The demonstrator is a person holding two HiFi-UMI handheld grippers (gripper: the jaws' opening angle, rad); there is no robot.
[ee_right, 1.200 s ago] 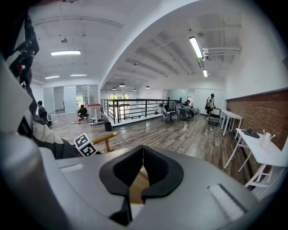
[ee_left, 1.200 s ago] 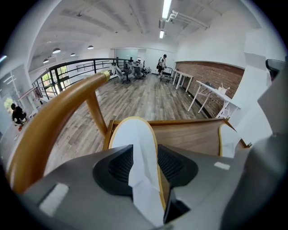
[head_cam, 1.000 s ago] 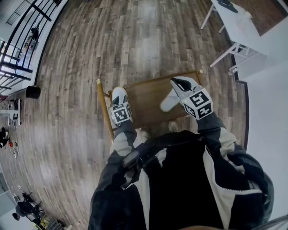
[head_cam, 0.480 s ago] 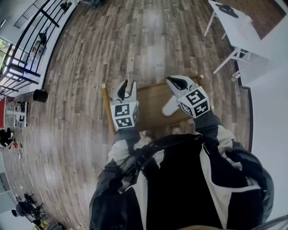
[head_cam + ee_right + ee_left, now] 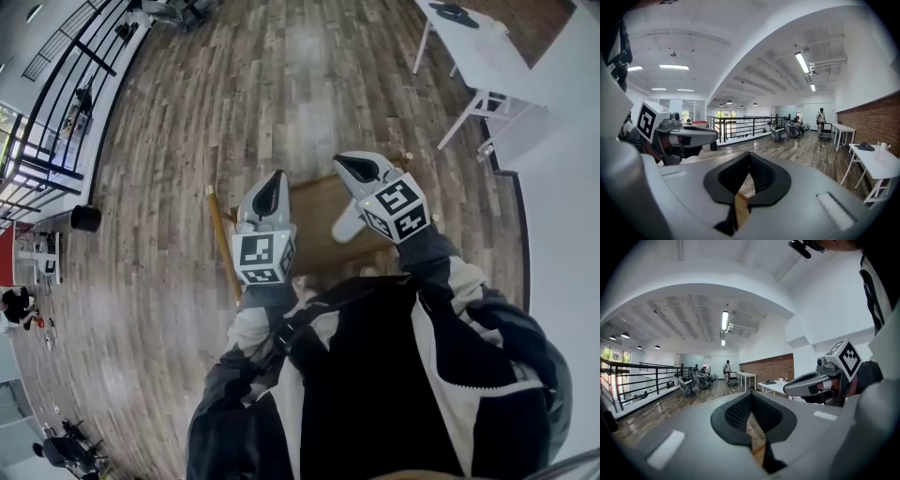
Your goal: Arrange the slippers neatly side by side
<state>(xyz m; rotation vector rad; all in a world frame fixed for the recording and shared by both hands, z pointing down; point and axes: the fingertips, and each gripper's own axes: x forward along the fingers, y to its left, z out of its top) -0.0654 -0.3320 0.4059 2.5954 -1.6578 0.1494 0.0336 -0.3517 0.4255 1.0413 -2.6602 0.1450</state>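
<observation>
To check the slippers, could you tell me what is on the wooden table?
One white slipper lies on the table, partly hidden by the right gripper; the left gripper covers its left side.

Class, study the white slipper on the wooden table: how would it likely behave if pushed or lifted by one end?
The white slipper looks thin and soft, so it is probably light and would droop when lifted. Lying flat on the wooden table, it should slide, not roll or tip.
</observation>
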